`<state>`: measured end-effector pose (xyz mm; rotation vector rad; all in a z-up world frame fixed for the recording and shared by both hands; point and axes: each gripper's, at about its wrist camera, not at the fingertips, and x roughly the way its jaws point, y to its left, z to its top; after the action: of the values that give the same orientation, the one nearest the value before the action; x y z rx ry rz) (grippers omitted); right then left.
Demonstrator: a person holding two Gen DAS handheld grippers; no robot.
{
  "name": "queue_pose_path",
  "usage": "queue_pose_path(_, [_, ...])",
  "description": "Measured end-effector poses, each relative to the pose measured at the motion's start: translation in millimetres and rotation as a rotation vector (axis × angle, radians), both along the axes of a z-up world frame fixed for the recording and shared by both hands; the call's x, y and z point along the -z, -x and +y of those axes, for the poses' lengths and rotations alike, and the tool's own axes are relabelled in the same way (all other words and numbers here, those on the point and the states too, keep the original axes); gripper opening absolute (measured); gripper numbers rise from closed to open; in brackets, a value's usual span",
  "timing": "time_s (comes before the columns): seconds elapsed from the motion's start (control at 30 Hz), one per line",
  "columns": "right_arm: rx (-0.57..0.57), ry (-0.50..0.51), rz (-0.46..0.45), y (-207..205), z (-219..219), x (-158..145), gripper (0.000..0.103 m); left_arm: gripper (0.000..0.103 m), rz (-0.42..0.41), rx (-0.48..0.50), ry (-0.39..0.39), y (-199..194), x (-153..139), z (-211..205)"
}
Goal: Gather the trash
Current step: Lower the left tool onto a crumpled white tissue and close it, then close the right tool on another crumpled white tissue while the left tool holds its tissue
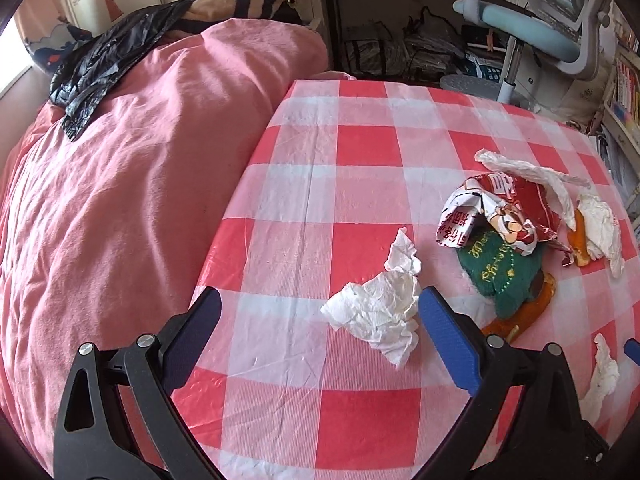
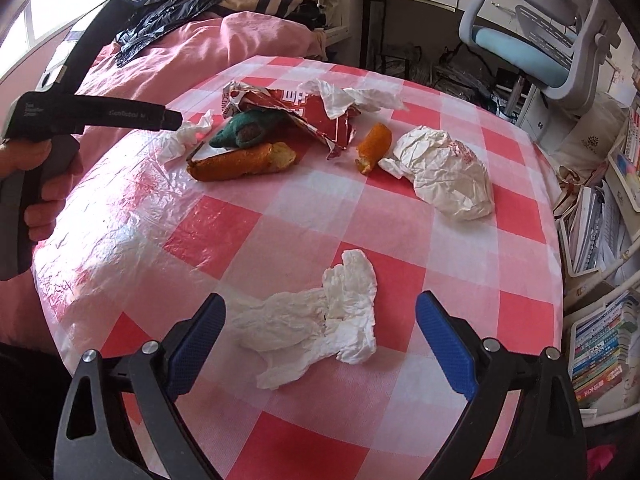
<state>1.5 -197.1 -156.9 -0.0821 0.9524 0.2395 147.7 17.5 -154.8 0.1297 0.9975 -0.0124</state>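
The left gripper is spread wide above the table, which is covered in a red-and-white checked plastic cloth. A crumpled white tissue lies on the cloth between its blue pads, close against the right-hand one, and nothing is clamped. Beyond it sits a heap of trash: a torn red snack wrapper resting on a green cloth piece, with an orange bread piece beneath it and more white paper draped over and beside the wrapper.

The right gripper also stands fully open over the near part of the table, with a flattened white tissue lying between its fingers, touching neither. Farther back in this view lie a long orange bread piece, a shorter one, and a crumpled white paper bag to the right.

A pink quilt covers the bed left of the table, and a black plastic bag lies on it, well apart from the trash. A blue and grey chair stands behind the table.
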Motion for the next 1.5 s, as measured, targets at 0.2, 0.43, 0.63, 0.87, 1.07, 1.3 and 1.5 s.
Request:
queue_pose_path(0.2, [-0.016,-0.004,0.025,-10,-2,5,0.060,0.060,0.014,0.041,0.048,-20,14,3])
queue_pose_path(0.43, [-0.030,-0.044,0.015,-16,-5,-1,0.016,0.014,0.016,0.135,0.095,-13,5,7])
queue_pose_path(0.63, [-0.042,-0.075,-0.039,-9,-6,-15,0.015,0.014,-0.065,0.143,0.081,12,-25,20])
queue_pose_path(0.87, [-0.070,-0.106,-0.115,2,-1,-31,0.015,0.014,-0.168,0.125,0.059,59,-64,7])
queue_pose_path(1.07, [-0.073,-0.111,-0.142,10,2,-37,0.015,0.014,-0.201,0.123,0.056,110,-76,-21])
queue_pose_path(1.3, [-0.075,-0.107,-0.160,14,5,-40,0.015,0.014,-0.228,0.128,0.067,138,-85,-29])
queue_pose_path(1.5, [-0.073,-0.104,-0.168,18,4,-41,0.015,0.014,-0.232,0.132,0.083,143,-87,-32])
